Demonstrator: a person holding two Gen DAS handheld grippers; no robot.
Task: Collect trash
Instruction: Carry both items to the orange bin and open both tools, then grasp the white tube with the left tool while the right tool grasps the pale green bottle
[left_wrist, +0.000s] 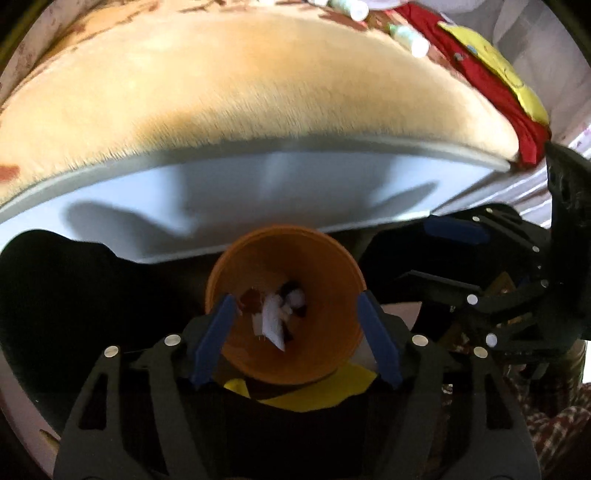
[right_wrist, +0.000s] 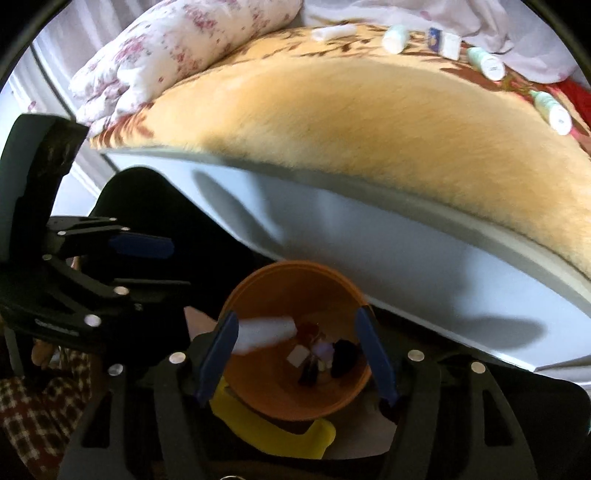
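Nearest in the right wrist view, the right tool (right_wrist: 299, 354) hangs over the orange bin (right_wrist: 295, 391), its blue fingers (right_wrist: 218, 358) spread wide apart. A blurred white scrap (right_wrist: 264, 332) sits between them, close to the left finger, above the bin's mouth; whether it touches that pad or is already falling free cannot be told, but the fingers are not closed on it. So the step in hand looks like the drop of one piece into the bin.

The left tool (left_wrist: 295, 339) also points down at the bin (left_wrist: 288, 354), fingers apart and holding nothing. Inside lie white paper (left_wrist: 273, 321) and dark and reddish bits. A yellow thing (left_wrist: 306, 393) lies on the floor just beside the bin.

Beyond the bin rises the white side of the bed (right_wrist: 369, 236), topped by a tan blanket (right_wrist: 351, 122). On the far part of it lie several pale tubes (right_wrist: 485, 62), a small white packet (right_wrist: 334, 31) and a small box (right_wrist: 445, 42), well apart from the bin. A flowered pillow (right_wrist: 177, 48) sits at the left end.

The likely next move is to lift a tool up over the bed edge, reach across the blanket to one of those items, and close on it squarely; the tubes are round and may roll on the plush pile.
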